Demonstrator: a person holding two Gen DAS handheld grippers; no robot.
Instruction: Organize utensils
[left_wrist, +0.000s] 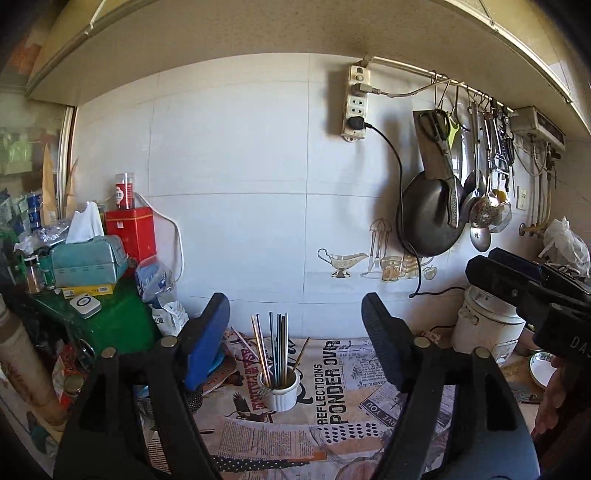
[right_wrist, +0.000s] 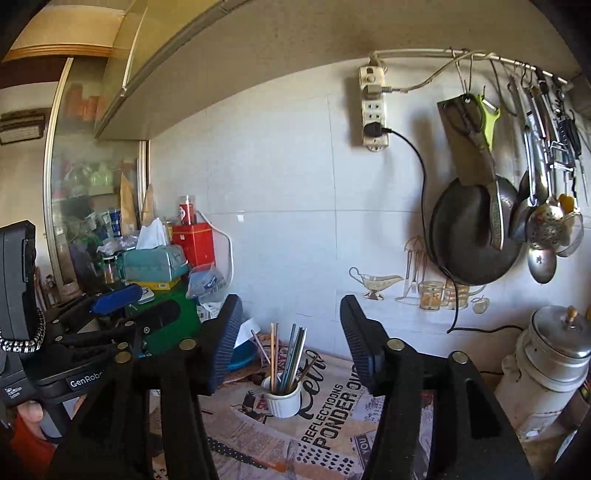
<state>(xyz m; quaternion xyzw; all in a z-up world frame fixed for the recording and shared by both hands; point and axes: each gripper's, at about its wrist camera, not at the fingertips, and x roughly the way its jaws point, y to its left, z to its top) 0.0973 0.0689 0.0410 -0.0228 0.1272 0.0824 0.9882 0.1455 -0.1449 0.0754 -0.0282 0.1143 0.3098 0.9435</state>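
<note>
— Left wrist view first: where does your left hand-held gripper (left_wrist: 295, 332) stand?

— It is spread wide and carries nothing. Straight ahead, between its two fingers and a little below, I see the white ribbed cup (left_wrist: 279, 391) on the surface (left_wrist: 369, 406), which is covered with printed newspaper-pattern cloth. The chopsticks (left_wrist: 273, 347) stand in the cup, long axis nearly upright, tips fanning a little to the left and right.

— And the right one?

— My right hand-held gripper (right_wrist: 288, 332) is also released, nothing between the fingers. From it the cup (right_wrist: 282, 400) lies ahead and slightly left of centre. The sticks (right_wrist: 290, 360) lean there too, some metal, some wooden.

— Which hand is nearer?

— I judge both about equal. The cup sits more centred for the left one, so maybe the left is better placed. Each gripper appears at the edge of the other's view, so they are side by side.

— Anything loose outside the cup?

— One or two thin sticks (left_wrist: 242, 339) seem to lie on the surface to the left behind the cup; I cannot tell exactly how many. I think those must go into the cup, approached low and along their length.
</note>
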